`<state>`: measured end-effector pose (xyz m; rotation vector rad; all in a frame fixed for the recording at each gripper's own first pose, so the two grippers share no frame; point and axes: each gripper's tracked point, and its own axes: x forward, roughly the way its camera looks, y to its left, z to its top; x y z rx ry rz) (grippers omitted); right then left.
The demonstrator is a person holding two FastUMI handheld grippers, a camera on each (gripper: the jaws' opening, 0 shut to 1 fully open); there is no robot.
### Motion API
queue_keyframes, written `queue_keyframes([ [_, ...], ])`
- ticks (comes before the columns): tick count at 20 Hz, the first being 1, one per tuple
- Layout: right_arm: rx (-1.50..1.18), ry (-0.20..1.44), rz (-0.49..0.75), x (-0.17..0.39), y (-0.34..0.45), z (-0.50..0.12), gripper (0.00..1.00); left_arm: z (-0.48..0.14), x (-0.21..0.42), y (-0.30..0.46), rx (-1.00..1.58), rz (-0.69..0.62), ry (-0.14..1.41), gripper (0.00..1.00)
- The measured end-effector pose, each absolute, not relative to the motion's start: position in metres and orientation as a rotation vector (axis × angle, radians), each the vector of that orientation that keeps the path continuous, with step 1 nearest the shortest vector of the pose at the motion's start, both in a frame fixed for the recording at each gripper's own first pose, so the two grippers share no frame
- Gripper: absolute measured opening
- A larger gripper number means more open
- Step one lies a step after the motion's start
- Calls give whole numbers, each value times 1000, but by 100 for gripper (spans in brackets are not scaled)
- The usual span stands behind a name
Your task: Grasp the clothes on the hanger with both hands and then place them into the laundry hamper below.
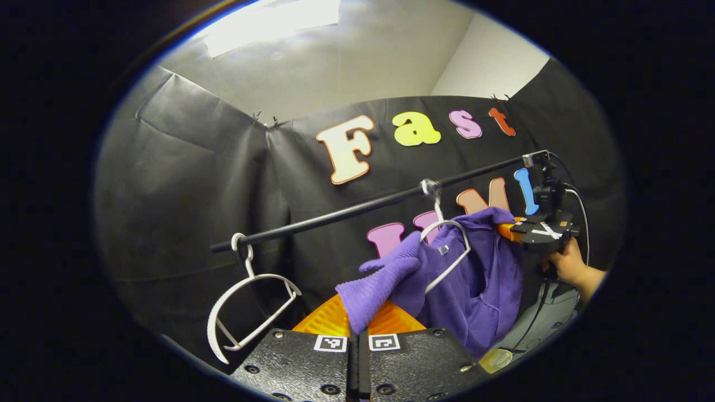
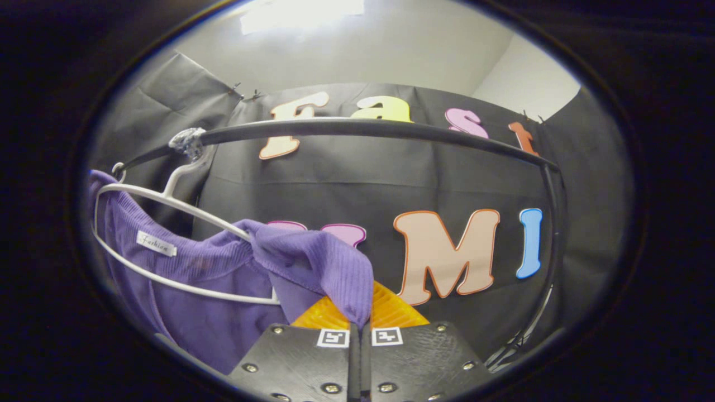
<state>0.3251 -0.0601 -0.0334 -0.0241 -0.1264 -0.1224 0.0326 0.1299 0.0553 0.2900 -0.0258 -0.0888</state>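
A purple ribbed garment (image 1: 475, 273) hangs from a white hanger (image 1: 452, 245) on the black rail (image 1: 357, 209). My left gripper (image 1: 357, 321) is shut on a fold of its cloth, pinched between the orange fingers (image 1: 324, 318). The right gripper (image 1: 516, 229), held by a hand (image 1: 570, 265), grips the far shoulder in the left gripper view. In the right gripper view my right gripper (image 2: 360, 312) is shut on the purple garment (image 2: 313, 257), whose shoulder is pulled off the end of the white hanger (image 2: 167, 204). A white neck label (image 2: 156, 244) shows inside the collar.
A second, bare white hanger (image 1: 246, 301) hangs at the rail's left end. The rail (image 2: 363, 128) bends down into a post (image 2: 553, 234) at the right. Cables and a pale object (image 1: 550, 318) sit low at the right under the hand.
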Motion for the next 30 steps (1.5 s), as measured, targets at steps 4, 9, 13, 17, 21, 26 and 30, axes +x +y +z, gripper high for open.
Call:
queue_keyframes([
  [4, -57, -181, -165, 344, -76, -9, 0, 75, 58, 148, 317, -12, -76, 0],
  [9, -82, -195, -208, 364, -79, -1, 1, 70, 91, 152, 246, -10, -58, 0],
  [13, -141, -209, -256, 375, -86, 3, 1, 56, 109, 151, 197, -22, -35, 0],
  [17, -104, -141, -248, 390, -84, -23, 0, 20, 119, 151, 110, -45, 48, 0],
  [21, -117, -84, -248, 401, -81, -55, 1, -6, 127, 162, 96, -28, 74, 0],
  [26, -70, 23, -221, 409, -73, -117, 1, -61, 130, 172, 70, -13, 172, 0],
  [30, 13, 77, -204, 393, -68, -159, 0, -94, 127, 186, 68, 31, 184, 0],
])
